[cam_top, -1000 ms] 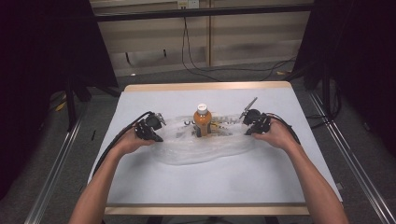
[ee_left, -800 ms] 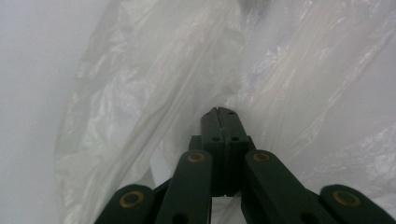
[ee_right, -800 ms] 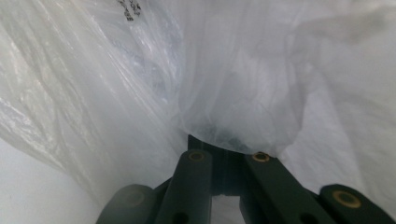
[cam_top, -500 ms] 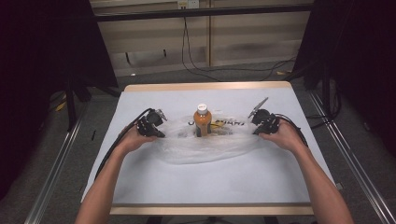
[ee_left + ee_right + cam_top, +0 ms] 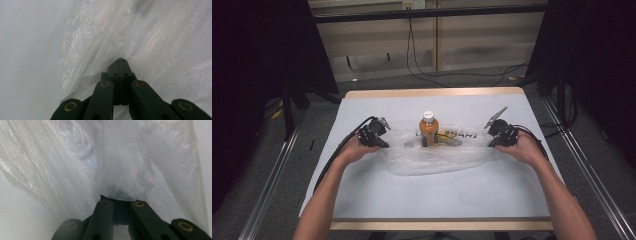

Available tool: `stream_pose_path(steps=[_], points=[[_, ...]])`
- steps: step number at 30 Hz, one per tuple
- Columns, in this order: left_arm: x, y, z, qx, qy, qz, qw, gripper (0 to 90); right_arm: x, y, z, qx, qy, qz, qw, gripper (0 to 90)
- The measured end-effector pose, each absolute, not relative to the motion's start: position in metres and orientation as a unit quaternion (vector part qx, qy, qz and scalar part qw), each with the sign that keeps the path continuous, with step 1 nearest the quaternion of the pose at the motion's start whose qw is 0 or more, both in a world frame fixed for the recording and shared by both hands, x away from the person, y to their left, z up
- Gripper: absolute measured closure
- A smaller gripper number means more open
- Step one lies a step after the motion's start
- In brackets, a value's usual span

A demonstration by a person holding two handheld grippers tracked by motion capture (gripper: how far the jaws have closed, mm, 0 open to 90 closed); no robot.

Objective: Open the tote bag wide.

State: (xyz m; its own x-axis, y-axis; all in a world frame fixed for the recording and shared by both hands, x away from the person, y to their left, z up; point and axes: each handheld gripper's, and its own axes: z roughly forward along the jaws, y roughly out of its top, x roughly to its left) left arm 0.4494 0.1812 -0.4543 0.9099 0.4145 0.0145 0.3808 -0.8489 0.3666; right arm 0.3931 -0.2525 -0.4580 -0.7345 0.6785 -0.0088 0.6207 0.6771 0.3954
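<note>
Both hand-held grippers, left (image 5: 379, 137) and right (image 5: 496, 136), have spread apart, each clamped on the bag (image 5: 437, 152), stretching it around the bottle (image 5: 428, 129). Bag: thin, soft, slippery film, tears easily; hold bunched edges.

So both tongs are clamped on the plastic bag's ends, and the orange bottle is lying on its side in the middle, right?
Not quite. The orange bottle stands upright, white cap on top, as the high view shows. The rest holds: the left tongs and right tongs are each shut on an end of the plastic bag, with the bottle in the middle.
</note>
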Motion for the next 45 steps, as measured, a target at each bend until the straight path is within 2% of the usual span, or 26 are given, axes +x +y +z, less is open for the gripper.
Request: stream_pose_path(steps=[4, 6, 10, 12, 14, 16, 20, 26, 31, 37, 45], points=[[0.450, 0.181, -0.453, 0.961, 0.211, 0.052, 0.168, 90.0, 0.392, -0.252, -0.458, 0.355, 0.913, 0.184, 0.083, 90.0], [0.450, 0.184, -0.454, 0.955, 0.230, 0.035, 0.181, 90.0, 0.391, -0.251, -0.458, 0.355, 0.912, 0.186, 0.088, 90.0], [0.450, 0.181, -0.451, 0.960, 0.214, 0.030, 0.181, 90.0, 0.390, -0.255, -0.458, 0.360, 0.904, 0.213, 0.087, 90.0], [0.445, 0.177, -0.450, 0.950, 0.221, 0.022, 0.219, 90.0, 0.388, -0.256, -0.456, 0.365, 0.896, 0.240, 0.083, 90.0], [0.444, 0.177, -0.447, 0.951, 0.213, 0.026, 0.221, 90.0, 0.388, -0.257, -0.455, 0.363, 0.893, 0.256, 0.078, 90.0], [0.438, 0.178, -0.441, 0.940, 0.219, 0.023, 0.261, 90.0, 0.384, -0.260, -0.451, 0.363, 0.883, 0.286, 0.078, 90.0], [0.430, 0.182, -0.436, 0.928, 0.227, 0.033, 0.292, 90.0, 0.378, -0.263, -0.446, 0.362, 0.865, 0.338, 0.073, 90.0], [0.420, 0.198, -0.429, 0.918, 0.223, 0.043, 0.325, 90.0, 0.365, -0.269, -0.434, 0.357, 0.848, 0.383, 0.085, 90.0], [0.409, 0.211, -0.417, 0.891, 0.227, 0.045, 0.391, 90.0, 0.361, -0.267, -0.425, 0.348, 0.845, 0.397, 0.086, 90.0], [0.397, 0.211, -0.414, 0.876, 0.220, 0.026, 0.428, 90.0, 0.362, -0.251, -0.411, 0.328, 0.848, 0.409, 0.083, 90.0], [0.395, 0.168, -0.420, 0.879, 0.190, 0.003, 0.438, 90.0, 0.382, -0.202, -0.400, 0.291, 0.863, 0.405, 0.074, 90.0]])
